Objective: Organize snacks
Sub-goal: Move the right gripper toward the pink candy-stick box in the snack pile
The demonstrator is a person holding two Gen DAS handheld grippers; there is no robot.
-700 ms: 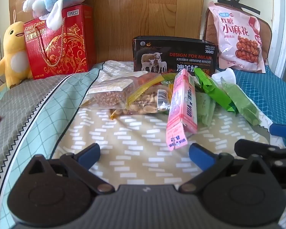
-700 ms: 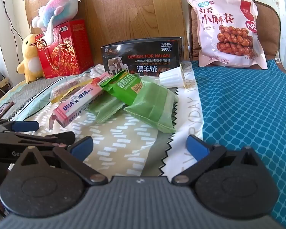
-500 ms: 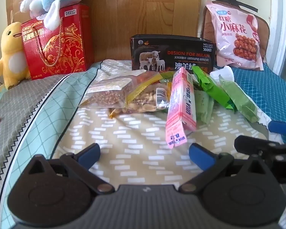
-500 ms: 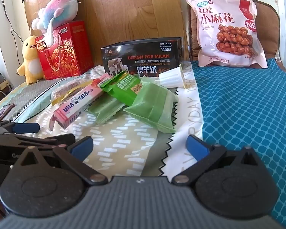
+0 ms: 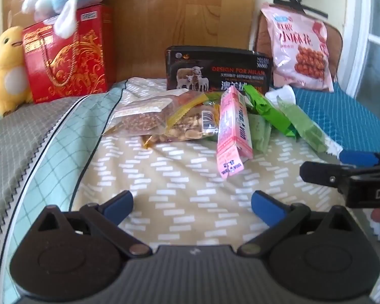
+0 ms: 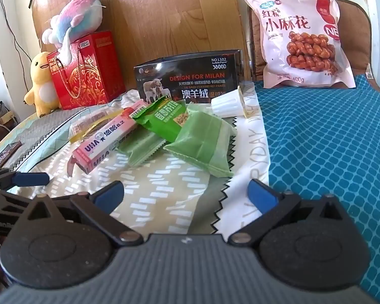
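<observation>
A pink carton (image 6: 106, 139) with blue lettering lies among green wrappers (image 6: 202, 139); the bedcover (image 5: 179, 197) is tan with white dashes, the mat (image 6: 329, 136) teal-scaled, the gift box (image 6: 86, 73) red with gold scrolls

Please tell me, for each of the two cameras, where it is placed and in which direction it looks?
Left wrist view: sits on the left gripper, open, facing the snack pile; the right gripper crosses its right edge.
Right wrist view: sits on the right gripper, open, facing the same pile from further right; the left gripper shows at its left edge.
Shared: the long pink cardboard box, black sheep-printed box and red gift box.
</observation>
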